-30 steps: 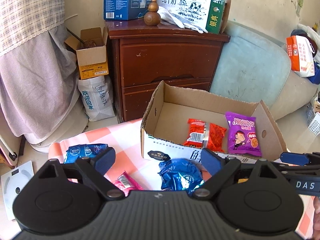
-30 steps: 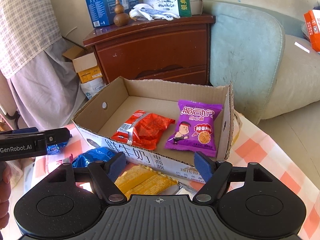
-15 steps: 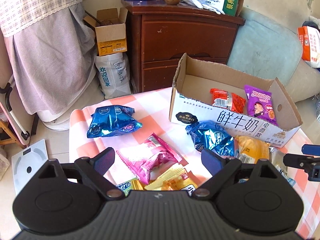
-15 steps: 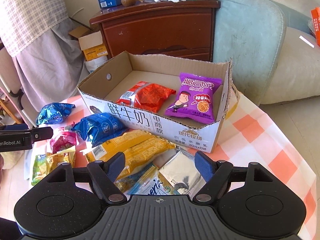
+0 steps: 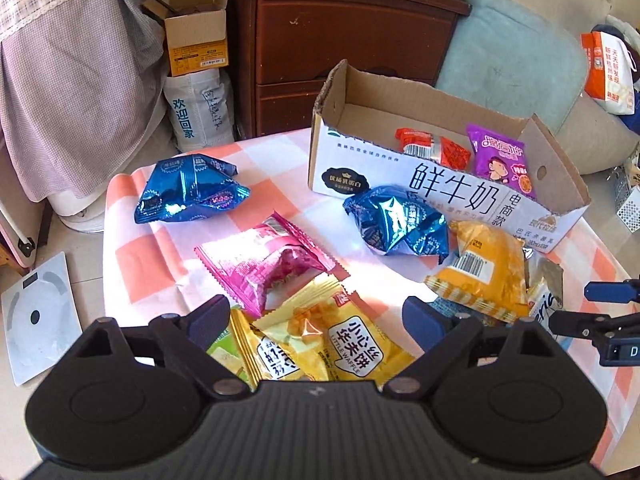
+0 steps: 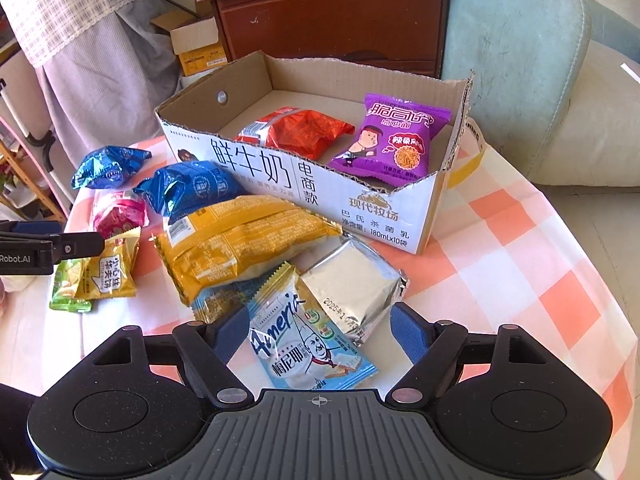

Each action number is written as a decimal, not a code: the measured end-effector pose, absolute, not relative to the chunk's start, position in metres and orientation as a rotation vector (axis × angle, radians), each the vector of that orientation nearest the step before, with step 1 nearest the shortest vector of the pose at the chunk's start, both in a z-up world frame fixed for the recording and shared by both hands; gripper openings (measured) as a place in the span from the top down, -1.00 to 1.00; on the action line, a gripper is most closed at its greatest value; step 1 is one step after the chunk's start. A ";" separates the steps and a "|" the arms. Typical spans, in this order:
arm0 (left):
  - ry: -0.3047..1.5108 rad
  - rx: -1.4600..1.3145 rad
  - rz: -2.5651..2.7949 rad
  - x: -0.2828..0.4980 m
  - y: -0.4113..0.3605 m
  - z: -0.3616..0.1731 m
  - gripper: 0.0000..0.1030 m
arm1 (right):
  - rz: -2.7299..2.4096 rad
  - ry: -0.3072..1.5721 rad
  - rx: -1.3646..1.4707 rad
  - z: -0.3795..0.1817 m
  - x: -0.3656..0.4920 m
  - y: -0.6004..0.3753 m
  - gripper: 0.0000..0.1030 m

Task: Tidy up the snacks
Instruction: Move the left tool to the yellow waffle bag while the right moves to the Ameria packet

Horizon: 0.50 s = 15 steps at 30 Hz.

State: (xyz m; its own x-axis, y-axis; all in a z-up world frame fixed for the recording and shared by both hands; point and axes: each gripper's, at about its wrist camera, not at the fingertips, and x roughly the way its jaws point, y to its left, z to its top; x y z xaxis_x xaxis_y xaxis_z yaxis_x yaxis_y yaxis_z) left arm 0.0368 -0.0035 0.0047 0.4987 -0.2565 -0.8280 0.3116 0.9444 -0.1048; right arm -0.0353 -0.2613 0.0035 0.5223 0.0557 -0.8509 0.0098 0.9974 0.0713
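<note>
An open cardboard box [image 5: 444, 188] [image 6: 320, 184] stands on the checked table and holds a red packet [image 6: 300, 134] and a purple packet [image 6: 394, 140]. Loose snacks lie in front of it: two blue bags [image 5: 188, 188] [image 5: 396, 220], a pink packet [image 5: 264, 264], yellow waffle packets [image 5: 320, 344], an orange-yellow bag [image 6: 240, 244], a silver packet [image 6: 352, 284] and a light-blue packet [image 6: 312, 340]. My left gripper [image 5: 316, 316] is open and empty above the waffle packets. My right gripper [image 6: 316, 328] is open and empty above the light-blue packet.
A dark wooden cabinet [image 5: 340, 40] stands behind the table, with a small open carton [image 5: 196, 36] and a white bag [image 5: 200, 108] to its left. A pale blue cushion [image 6: 516, 36] is at the right. A white scale [image 5: 36, 316] lies on the floor.
Both grippers have pulled back and up from the box, so the loose snacks on the table have come into view. Both stay open and empty.
</note>
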 end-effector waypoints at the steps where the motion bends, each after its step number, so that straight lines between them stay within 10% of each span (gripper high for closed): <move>1: 1.006 0.059 -0.341 0.038 -0.007 0.002 -0.80 | 0.029 1.026 0.062 0.002 -0.035 -0.261 -0.53; 15: 1.082 0.152 -0.230 0.040 -0.007 -0.015 -0.78 | 0.215 1.177 0.092 -0.024 -0.042 -0.236 -0.53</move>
State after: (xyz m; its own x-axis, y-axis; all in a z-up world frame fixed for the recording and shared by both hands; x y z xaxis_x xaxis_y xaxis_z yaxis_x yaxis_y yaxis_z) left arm 0.0398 -0.0074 -0.0149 0.4494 -0.1114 -0.8863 0.2596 0.9657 0.0102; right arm -0.0418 -0.2363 -0.0244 0.3664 0.2153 -0.9052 -0.1192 0.9757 0.1838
